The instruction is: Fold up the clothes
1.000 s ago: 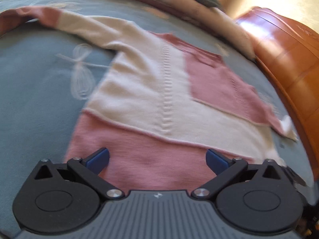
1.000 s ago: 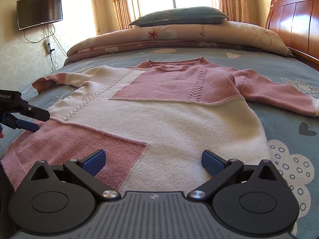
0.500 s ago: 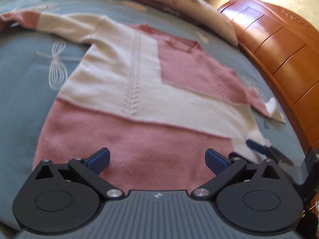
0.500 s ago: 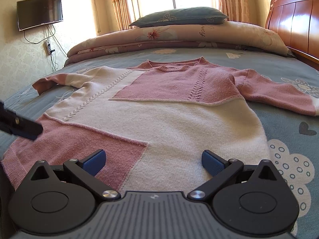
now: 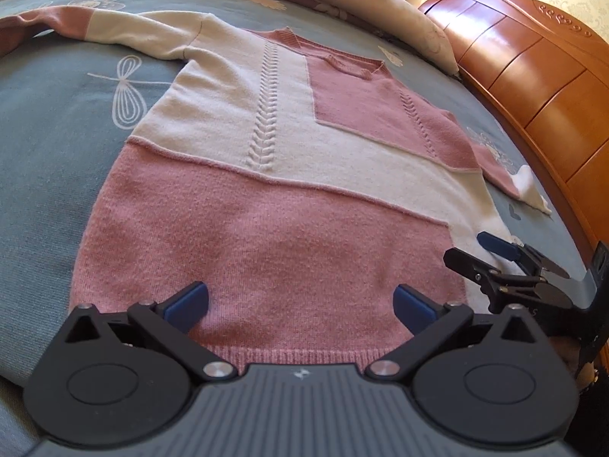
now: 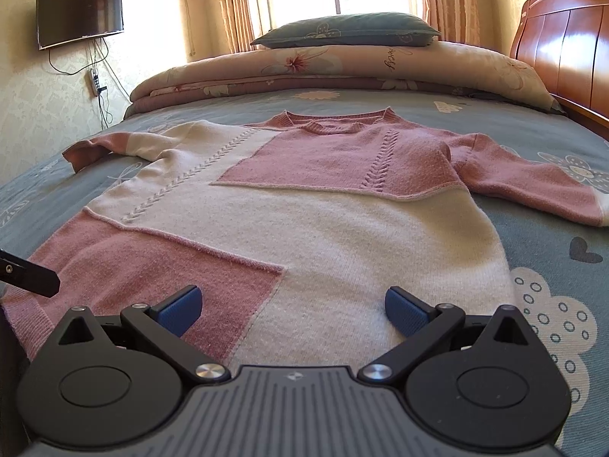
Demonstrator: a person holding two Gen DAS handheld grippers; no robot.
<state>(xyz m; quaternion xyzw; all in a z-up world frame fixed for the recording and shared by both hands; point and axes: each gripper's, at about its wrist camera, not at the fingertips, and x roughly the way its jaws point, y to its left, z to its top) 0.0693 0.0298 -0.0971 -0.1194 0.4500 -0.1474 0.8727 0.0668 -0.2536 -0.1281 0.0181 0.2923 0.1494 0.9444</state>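
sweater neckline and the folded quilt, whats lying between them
Nothing: bare bedsheet separates the sweater neckline from the quilt, shown in the right wrist view.

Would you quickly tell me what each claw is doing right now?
Left claw: open, holding nothing, above the sweater hem.
Right claw: open, holding nothing, above the same hem.

One pink-and-cream knitted sweater [image 6: 304, 205] with two sleeves lies at the centre; one dark green flowered pillow [image 6: 346, 30] at 12 o'clock on one rolled beige floral quilt [image 6: 342, 68]; one black wall-mounted television [image 6: 80, 15] at 10 o'clock; two black grippers with blue pads, left gripper [image 5: 300, 304] and right gripper [image 6: 291, 306]
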